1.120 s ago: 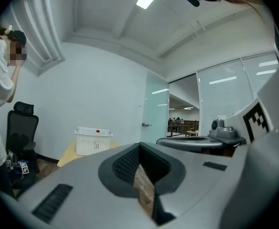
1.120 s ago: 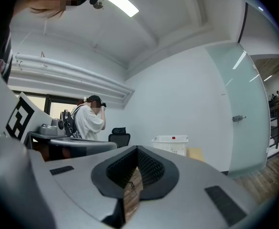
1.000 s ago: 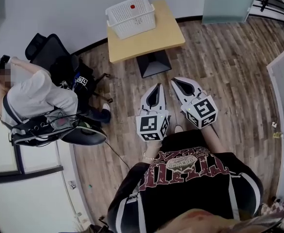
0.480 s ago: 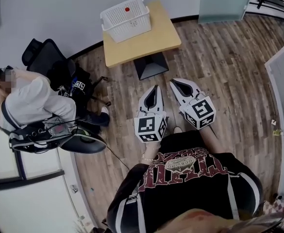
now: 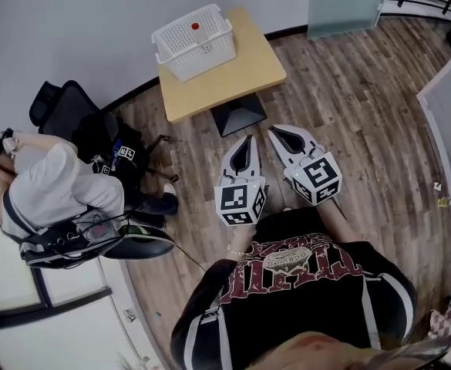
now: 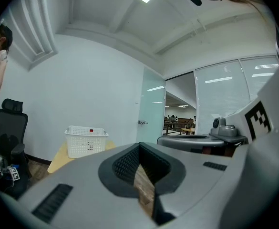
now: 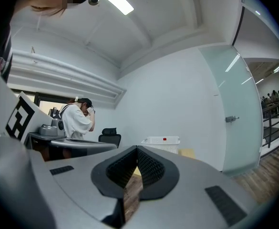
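Both tools hung in the air over the plank floor [image 5: 364, 129], side by side and close together. The left gripper [image 5: 249, 138] had its jaws clenched tip to tip, nothing between them; in the left gripper view only floorboards showed through the gap behind the tips. It was the same on the right gripper [image 5: 272, 130]: jaws pressed together and empty.

Straight ahead, well apart from both, stood the small wooden table [image 5: 237, 75]. The white lattice basket [image 5: 194, 41] sat on its far left corner near the wall, a red object [image 5: 195, 27] inside it. Off to the left a seated person [image 5: 52, 195] leaned by a black office chair [image 5: 63, 102], and a cable [image 5: 185, 253] trailed across the boards near the holder's feet.

The risks, as I judged them:
- **The grippers:** they were carried so close that a small wrist twist could knock them together.
- **The basket:** it looked light and sat near the table's corner, so a clumsy nudge could push it off.
- **The cable:** it could catch a foot.
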Available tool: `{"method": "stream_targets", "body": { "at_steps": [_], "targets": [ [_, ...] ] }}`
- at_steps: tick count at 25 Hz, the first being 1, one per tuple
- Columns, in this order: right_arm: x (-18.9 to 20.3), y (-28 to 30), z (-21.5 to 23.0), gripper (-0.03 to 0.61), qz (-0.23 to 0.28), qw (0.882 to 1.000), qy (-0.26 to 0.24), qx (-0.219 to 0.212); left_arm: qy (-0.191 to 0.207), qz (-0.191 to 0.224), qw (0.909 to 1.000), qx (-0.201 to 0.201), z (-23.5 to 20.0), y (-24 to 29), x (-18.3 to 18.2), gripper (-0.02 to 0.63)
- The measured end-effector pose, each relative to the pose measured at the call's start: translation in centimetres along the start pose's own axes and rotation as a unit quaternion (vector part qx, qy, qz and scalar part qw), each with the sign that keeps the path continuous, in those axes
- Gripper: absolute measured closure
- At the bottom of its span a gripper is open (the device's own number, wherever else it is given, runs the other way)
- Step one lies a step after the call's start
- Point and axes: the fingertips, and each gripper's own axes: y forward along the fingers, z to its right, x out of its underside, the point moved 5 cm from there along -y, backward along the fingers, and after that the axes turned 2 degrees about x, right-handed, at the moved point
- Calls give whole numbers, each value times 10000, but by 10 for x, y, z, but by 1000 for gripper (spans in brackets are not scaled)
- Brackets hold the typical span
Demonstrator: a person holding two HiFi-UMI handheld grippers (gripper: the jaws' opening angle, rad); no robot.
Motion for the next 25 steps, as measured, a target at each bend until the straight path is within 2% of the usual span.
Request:
{"method": "stream_targets", "body": {
  "at_steps": [11, 25],
  "targets": [
    [-3, 56, -8, 561, -47, 10000, -10, -37, -71, 3, 10000, 13, -53, 14, -8, 582],
    [-3, 112, -15, 561, -54, 9997, -63, 224, -46, -7, 9997, 253, -111, 33, -14, 582]
  ]
}}
